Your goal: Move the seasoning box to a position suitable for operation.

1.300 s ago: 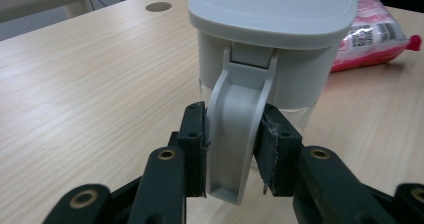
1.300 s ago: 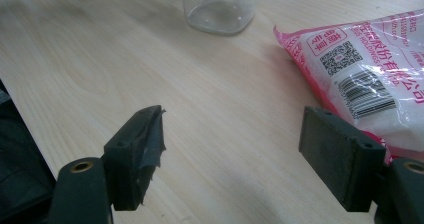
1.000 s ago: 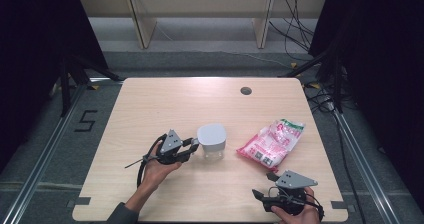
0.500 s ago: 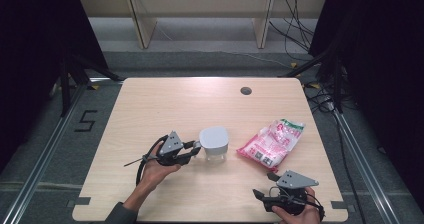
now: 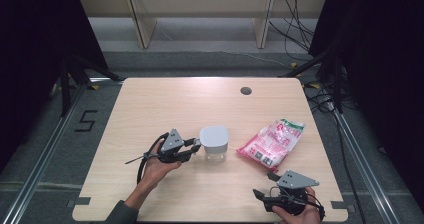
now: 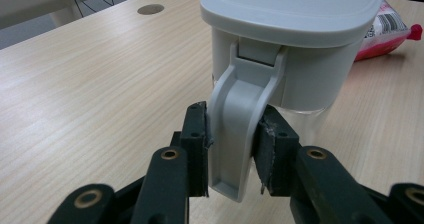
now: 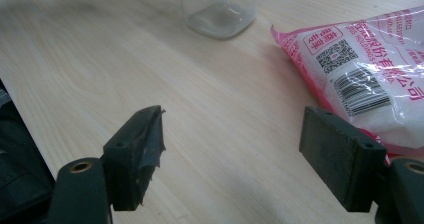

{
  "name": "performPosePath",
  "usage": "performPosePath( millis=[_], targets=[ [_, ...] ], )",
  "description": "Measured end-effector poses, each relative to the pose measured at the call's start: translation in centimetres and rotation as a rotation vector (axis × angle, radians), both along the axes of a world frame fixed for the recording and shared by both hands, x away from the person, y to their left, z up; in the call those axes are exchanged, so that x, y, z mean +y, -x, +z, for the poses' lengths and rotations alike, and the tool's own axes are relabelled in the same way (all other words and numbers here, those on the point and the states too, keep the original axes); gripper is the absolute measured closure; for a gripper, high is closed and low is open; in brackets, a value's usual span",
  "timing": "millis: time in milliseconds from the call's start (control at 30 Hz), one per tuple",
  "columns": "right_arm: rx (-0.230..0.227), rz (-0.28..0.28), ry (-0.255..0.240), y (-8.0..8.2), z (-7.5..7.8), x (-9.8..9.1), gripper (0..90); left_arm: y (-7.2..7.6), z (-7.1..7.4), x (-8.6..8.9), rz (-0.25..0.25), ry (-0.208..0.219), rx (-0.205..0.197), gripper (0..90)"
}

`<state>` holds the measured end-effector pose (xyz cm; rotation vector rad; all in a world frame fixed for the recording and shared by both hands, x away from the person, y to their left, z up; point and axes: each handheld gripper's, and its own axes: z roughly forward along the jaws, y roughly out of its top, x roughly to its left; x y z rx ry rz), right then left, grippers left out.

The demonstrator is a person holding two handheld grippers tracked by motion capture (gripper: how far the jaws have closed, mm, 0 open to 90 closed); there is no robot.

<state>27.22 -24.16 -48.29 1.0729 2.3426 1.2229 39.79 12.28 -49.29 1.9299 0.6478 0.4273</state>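
A clear jug with a grey-white lid (image 5: 214, 142) stands upright at the middle of the table. Its grey handle (image 6: 235, 129) is clamped between the pads of my left gripper (image 6: 231, 149), which reaches in from the jug's left (image 5: 192, 146). To the jug's right lies a pink and white sealed bag (image 5: 272, 143), flat on the wood. My right gripper (image 5: 262, 196) rests near the front right edge, jaws wide apart (image 7: 232, 151) with nothing between them; the bag (image 7: 370, 74) lies just past its right pad and the jug's clear base (image 7: 220, 9) farther off.
A round cable hole (image 5: 245, 90) sits near the table's far edge. Metal rails run along both sides of the table, and cables lie on the floor at the back right. Bare wood (image 5: 165, 104) stretches behind and left of the jug.
The jug has tilted or shifted slightly in my left gripper's hold; both hands stay where they were.
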Motion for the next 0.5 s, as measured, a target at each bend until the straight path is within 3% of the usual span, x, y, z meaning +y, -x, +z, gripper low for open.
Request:
performPosePath(
  millis=[100, 167, 200, 233, 300, 333, 500],
  targets=[
    [-0.015, 0.009, 0.006, -0.14, -0.02, -0.07, 26.6, 0.11, 0.04, 0.06, -0.010, -0.016, -0.012, 68.9],
    [-0.027, 0.011, 0.008, -0.18, -0.05, -0.06, 26.7, 0.20, -0.03, 0.01, -0.023, 0.002, 0.000, 68.8],
    [-0.011, 0.008, 0.004, -0.11, -0.02, -0.01, 26.7, 0.09, 0.07, 0.09, -0.048, -0.022, -0.024, 68.8],
    [-0.011, 0.007, 0.002, -0.09, -0.02, 0.02, 26.7, 0.27, 0.00, 0.00, -0.032, -0.006, -0.003, 68.9],
    [-0.009, 0.005, 0.000, -0.08, -0.03, 0.01, 26.7, 0.23, 0.01, 0.00, -0.031, -0.007, -0.007, 68.8],
    [-0.038, 0.021, 0.015, -0.32, -0.05, -0.19, 26.7, 0.16, 0.02, 0.06, -0.034, -0.008, -0.010, 68.8],
    [-0.043, 0.022, 0.015, -0.35, -0.04, -0.24, 26.7, 0.13, -0.07, 0.04, -0.013, 0.008, 0.002, 68.4]
  ],
)
